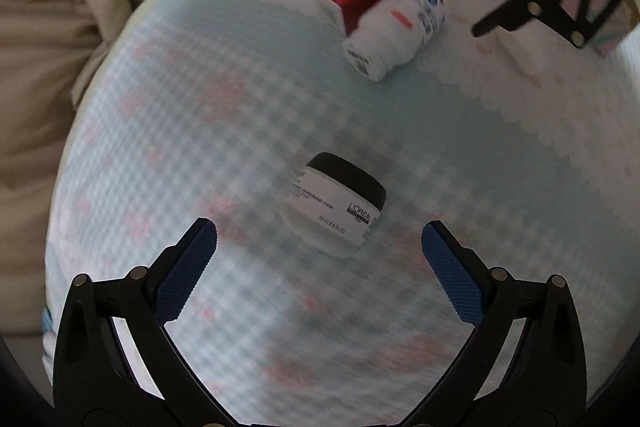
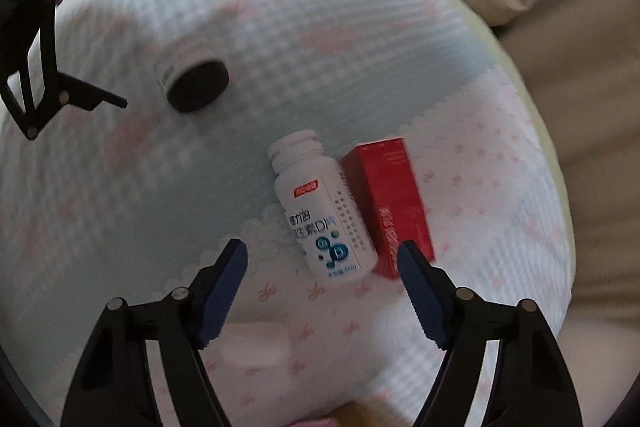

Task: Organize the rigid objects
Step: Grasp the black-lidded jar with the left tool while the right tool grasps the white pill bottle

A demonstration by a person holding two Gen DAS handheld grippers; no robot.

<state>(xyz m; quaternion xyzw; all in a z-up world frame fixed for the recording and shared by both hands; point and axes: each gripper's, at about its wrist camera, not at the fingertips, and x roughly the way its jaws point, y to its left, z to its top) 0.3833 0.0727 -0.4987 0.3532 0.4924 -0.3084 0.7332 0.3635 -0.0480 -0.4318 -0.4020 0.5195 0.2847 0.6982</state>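
Checked cloth (image 1: 168, 115) in pale blue and white, with faint pink marks, is spread over a round table, and beige fabric (image 1: 44, 39) is seen beyond its edge.

Three things are lying on the cloth. A white jar (image 1: 334, 205) with a dark lid is placed near the middle, resting on its side or tilted. In the left wrist view it is seen just ahead of the left gripper (image 1: 319, 231), between the lines of the two blue pads, but it is not touched by them. The jaws of this gripper are spread wide and nothing is held.

A white bottle (image 2: 322, 215) with blue dots and printed text is lying on its side, its neck pointing away from the right gripper (image 2: 322, 255). A red box (image 2: 394, 203) is lying directly beside the bottle, touching it along its length. Both are well apart from the jar.

The right gripper is pointed down at the bottle's lower end. Its jaws are parted to a medium width. One pad is seen in front of the red box's corner, but the bottle is not pressed by either pad, and nothing is gripped.
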